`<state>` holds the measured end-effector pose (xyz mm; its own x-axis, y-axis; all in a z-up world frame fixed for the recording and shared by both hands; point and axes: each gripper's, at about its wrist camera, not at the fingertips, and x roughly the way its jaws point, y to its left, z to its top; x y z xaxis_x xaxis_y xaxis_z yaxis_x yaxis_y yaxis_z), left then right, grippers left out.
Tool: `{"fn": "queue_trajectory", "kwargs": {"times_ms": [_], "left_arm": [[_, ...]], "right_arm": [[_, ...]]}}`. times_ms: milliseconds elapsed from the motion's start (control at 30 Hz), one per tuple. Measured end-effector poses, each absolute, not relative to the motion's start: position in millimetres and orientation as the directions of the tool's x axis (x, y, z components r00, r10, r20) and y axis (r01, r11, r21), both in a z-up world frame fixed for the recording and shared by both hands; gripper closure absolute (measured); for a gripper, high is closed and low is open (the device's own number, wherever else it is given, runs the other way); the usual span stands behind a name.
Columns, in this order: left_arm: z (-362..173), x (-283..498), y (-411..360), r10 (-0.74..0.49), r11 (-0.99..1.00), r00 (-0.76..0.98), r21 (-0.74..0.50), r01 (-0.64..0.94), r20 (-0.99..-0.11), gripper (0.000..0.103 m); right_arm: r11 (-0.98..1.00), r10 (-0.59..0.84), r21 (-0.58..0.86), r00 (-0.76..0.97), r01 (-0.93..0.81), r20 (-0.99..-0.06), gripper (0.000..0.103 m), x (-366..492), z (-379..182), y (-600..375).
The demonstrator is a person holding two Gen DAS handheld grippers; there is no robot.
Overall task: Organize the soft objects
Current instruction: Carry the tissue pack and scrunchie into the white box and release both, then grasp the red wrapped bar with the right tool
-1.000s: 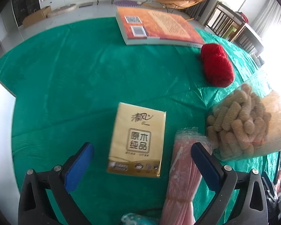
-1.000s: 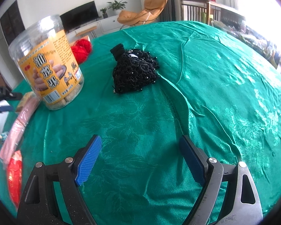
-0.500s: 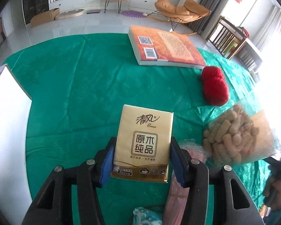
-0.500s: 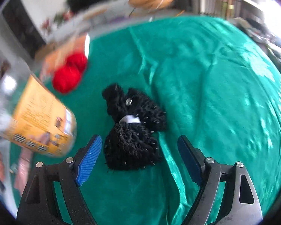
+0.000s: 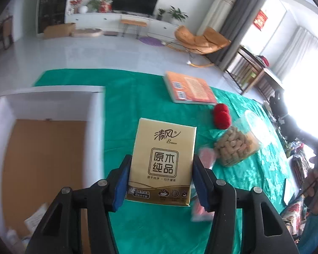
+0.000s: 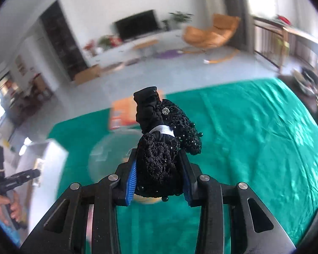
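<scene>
Left wrist view:
Left gripper [image 5: 160,182]: clamping the gold tissue pack [image 5: 162,162], carrying it clear above the green tablecloth [image 5: 137,97].
Nearby: white box [image 5: 53,97] lying left.

Right wrist view:
Right gripper [image 6: 159,178]: jaws just closing, now gripping the black beaded hair accessory [image 6: 162,148], holding it above the cloth.

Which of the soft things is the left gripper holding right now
The gold tissue pack, clamped between the left gripper's blue pads. The red yarn ball lies on the green cloth, and the black lace bundle is in the right gripper.
</scene>
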<state>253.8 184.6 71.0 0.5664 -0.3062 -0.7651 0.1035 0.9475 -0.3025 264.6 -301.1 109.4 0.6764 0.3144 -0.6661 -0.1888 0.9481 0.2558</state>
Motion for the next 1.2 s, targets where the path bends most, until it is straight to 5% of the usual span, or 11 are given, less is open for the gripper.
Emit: {"fn": "queue_trajectory", "kwargs": {"times_ms": [200, 267, 300, 333, 367, 500, 633, 767, 867, 1033, 1200], "left_arm": [[75.9, 171.6, 285.6, -0.096, 0.977, 0.595, -0.191, -0.098, -0.798, 0.049], [69.0, 150.2, 313.1, -0.017, 0.973, 0.586, -0.148, -0.176, -0.81, 0.034], [63.5, 144.2, 322.5, 0.007, 0.968, 0.58, -0.139, -0.207, -0.815, 0.023], [58.2, 134.3, 336.8, 0.033, 0.957, 0.586, -0.143, -0.252, -0.81, 0.005], [55.6, 126.1, 345.9, 0.057, 0.943, 0.602, -0.154, -0.293, -0.797, 0.001], [49.3, 110.5, 356.5, 0.06, 0.92, 0.625, -0.2, -0.337, -0.778, 0.001], [57.6, 103.0, 313.1, -0.03, 0.932, 0.684, -0.267, -0.244, -0.729, 0.001], [65.0, 102.1, 226.2, -0.214, 0.953, 0.692, -0.304, -0.008, -0.689, 0.001], [55.3, 97.7, 143.1, -0.367, 0.928, 0.63, -0.32, 0.193, -0.684, 0.001], [-8.7, 92.3, 37.2, -0.414, 0.898, 0.437, -0.279, 0.34, -0.798, 0.001], [-24.7, 77.2, 29.2, -0.377, 0.91, 0.423, -0.244, 0.335, -0.824, 0.001]], "right_arm": [[0.731, 0.678, 0.478, 0.441, -0.486, -0.589, 0.065, 232.5, 120.0, -124.4], [0.664, 0.738, 0.521, 0.356, -0.536, -0.573, 0.063, 219.6, 113.7, -70.9], [0.639, 0.757, 0.538, 0.326, -0.55, -0.566, 0.058, 213.7, 109.4, -48.8], [0.617, 0.775, 0.56, 0.303, -0.553, -0.554, 0.044, 207.6, 103.7, -29.7], [0.596, 0.791, 0.583, 0.281, -0.552, -0.543, 0.023, 204.6, 96.8, -15.5], [0.621, 0.774, 0.59, 0.285, -0.517, -0.565, 0.024, 195.0, 76.7, -14.9], [0.77, 0.636, 0.461, 0.47, -0.442, -0.611, 0.024, 172.4, 52.5, -68.0], [0.956, 0.293, 0.206, 0.666, -0.209, -0.686, 0.024, 145.4, -2.6, -154.2], [0.991, 0.094, 0.131, 0.652, 0.009, -0.752, 0.024, 142.6, -56.2, -229.7], [0.918, 0.145, 0.354, 0.681, 0.177, -0.718, 0.023, 109.0, -85.4, -318.5], [0.884, 0.419, 0.458, 0.594, -0.094, -0.687, 0.023, 118.2, -73.6, -292.3]]}}
